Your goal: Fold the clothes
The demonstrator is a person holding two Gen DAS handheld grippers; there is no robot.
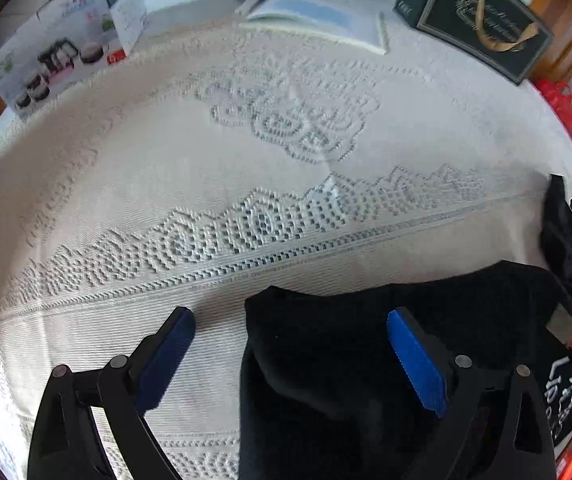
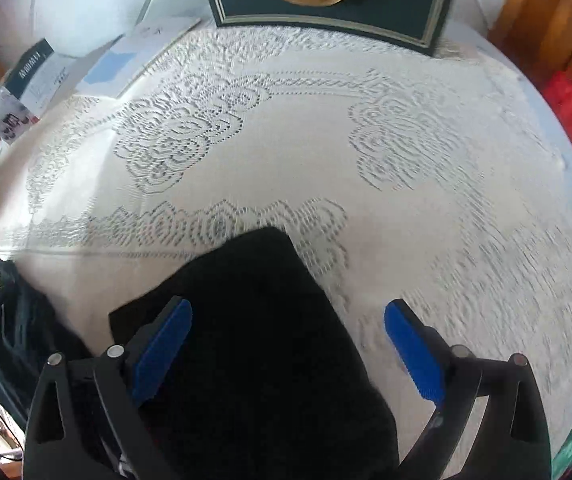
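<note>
My left tongs stand wide, gripping nothing; the black garment lies under and between the fingers, its left edge running between them, its lower part cut off by the frame; white lettering shows at its far right, too clipped to read. My right tongs are likewise wide and hold nothing; the garment's corner juts out ahead of them, so dark that I cannot make out folds or seams, and this view is smeared to the right. Beyond both tongs spreads the cream lace tablecloth, bare up to a white booklet, a dark green gift box ahead-right and a cookware carton ahead-left.
</note>
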